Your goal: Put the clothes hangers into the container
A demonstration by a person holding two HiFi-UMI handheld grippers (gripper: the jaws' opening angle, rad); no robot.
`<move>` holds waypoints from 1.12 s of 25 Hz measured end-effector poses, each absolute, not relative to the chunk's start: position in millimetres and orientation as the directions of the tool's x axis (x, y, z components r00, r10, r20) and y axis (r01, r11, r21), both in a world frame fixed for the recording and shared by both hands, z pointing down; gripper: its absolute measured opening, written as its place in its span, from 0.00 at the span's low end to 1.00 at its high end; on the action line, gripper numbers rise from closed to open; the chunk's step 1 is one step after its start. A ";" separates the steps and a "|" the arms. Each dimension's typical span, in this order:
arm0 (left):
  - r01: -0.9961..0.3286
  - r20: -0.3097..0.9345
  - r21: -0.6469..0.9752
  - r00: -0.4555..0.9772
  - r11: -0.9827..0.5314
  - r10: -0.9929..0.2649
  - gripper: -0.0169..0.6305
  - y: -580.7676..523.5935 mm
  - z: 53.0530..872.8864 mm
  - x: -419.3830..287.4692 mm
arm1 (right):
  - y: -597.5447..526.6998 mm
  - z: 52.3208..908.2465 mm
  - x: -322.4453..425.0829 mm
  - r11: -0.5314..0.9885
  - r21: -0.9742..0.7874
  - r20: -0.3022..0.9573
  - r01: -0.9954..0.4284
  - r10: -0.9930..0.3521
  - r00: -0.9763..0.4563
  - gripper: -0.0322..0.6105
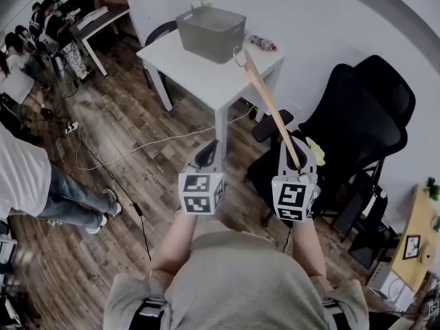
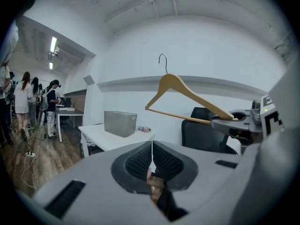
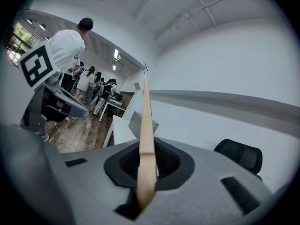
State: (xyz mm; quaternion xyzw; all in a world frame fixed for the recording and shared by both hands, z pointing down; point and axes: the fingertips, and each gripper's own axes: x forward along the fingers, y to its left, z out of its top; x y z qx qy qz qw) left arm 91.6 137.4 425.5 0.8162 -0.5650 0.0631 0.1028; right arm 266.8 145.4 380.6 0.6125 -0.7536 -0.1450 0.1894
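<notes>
A wooden clothes hanger (image 1: 265, 98) is clamped at one end in my right gripper (image 1: 297, 151). It slants away toward the grey container (image 1: 211, 33) on the white table (image 1: 199, 74), and its metal hook hangs just off the container's near right corner. In the right gripper view the hanger (image 3: 146, 139) stands edge-on between the pads. My left gripper (image 1: 206, 150) is held beside it, shut and empty. The left gripper view shows the shut pads (image 2: 140, 161), the hanger (image 2: 187, 95) up in the air, and the container (image 2: 120, 123) beyond.
A black office chair (image 1: 357, 115) stands right of the table, under the hanger. A cable (image 1: 137, 146) trails over the wooden floor. A person in a white shirt (image 1: 20, 177) stands at the left, and several people sit at a desk (image 1: 103, 19) far left.
</notes>
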 end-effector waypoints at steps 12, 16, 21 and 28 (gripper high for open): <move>-0.939 0.237 0.098 0.344 -0.330 -0.909 0.04 127.8 434.3 92.0 | 129.6 387.9 269.5 0.234 0.416 0.125 -0.879 -0.972 -0.200 0.11; -0.943 0.238 0.102 0.333 -0.318 -0.912 0.04 114.4 437.2 84.4 | 114.3 386.5 263.5 0.236 0.422 0.115 -0.875 -0.972 -0.206 0.11; -0.944 0.234 0.106 0.328 -0.311 -0.915 0.04 85.2 438.5 74.9 | 84.4 384.1 254.1 0.237 0.424 0.105 -0.874 -0.972 -0.212 0.11; -0.946 0.226 0.105 0.323 -0.307 -0.919 0.04 33.3 438.4 54.9 | 30.8 380.0 233.1 0.238 0.429 0.086 -0.871 -0.971 -0.224 0.11</move>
